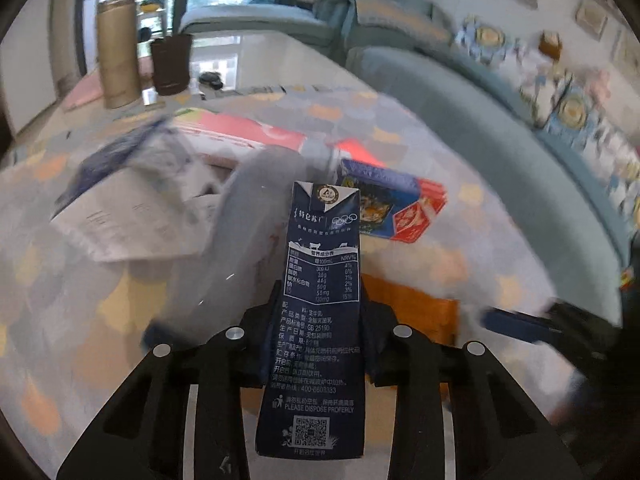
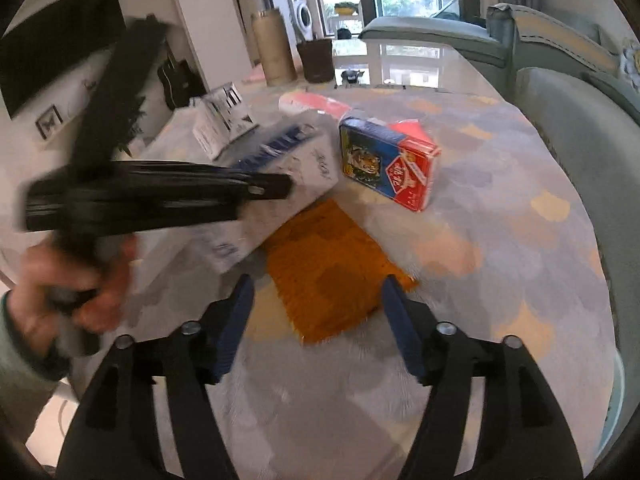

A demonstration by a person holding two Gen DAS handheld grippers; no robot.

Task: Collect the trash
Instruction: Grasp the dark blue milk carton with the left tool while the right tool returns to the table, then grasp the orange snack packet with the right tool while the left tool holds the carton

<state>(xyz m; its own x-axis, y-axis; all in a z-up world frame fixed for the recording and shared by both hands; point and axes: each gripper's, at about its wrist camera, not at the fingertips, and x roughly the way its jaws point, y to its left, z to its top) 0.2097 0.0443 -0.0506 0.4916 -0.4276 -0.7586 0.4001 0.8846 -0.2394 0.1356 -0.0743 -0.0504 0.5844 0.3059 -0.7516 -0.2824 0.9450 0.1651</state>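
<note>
In the left wrist view a dark blue milk carton (image 1: pixel 320 300) with white print stands upright between the fingers of my left gripper (image 1: pixel 320 320), which is shut on it above the patterned tablecloth (image 1: pixel 100 320). In the right wrist view my right gripper (image 2: pixel 318 316) is open, its blue pads (image 2: pixel 236 320) apart with nothing between them, just above an orange cloth (image 2: pixel 328 276) lying flat on the table. A blue and red carton (image 2: pixel 384 164) lies beyond the cloth. The left gripper's black body (image 2: pixel 160 196), blurred, is held by a hand (image 2: pixel 72 292) at the left.
A white box with blue print (image 2: pixel 280 168) lies left of the orange cloth, a red and white pack (image 2: pixel 316 106) behind it. A tall tan cylinder (image 2: pixel 274 48) and a dark cup (image 2: pixel 316 60) stand at the table's far end. A teal sofa (image 2: pixel 580 140) borders the right edge.
</note>
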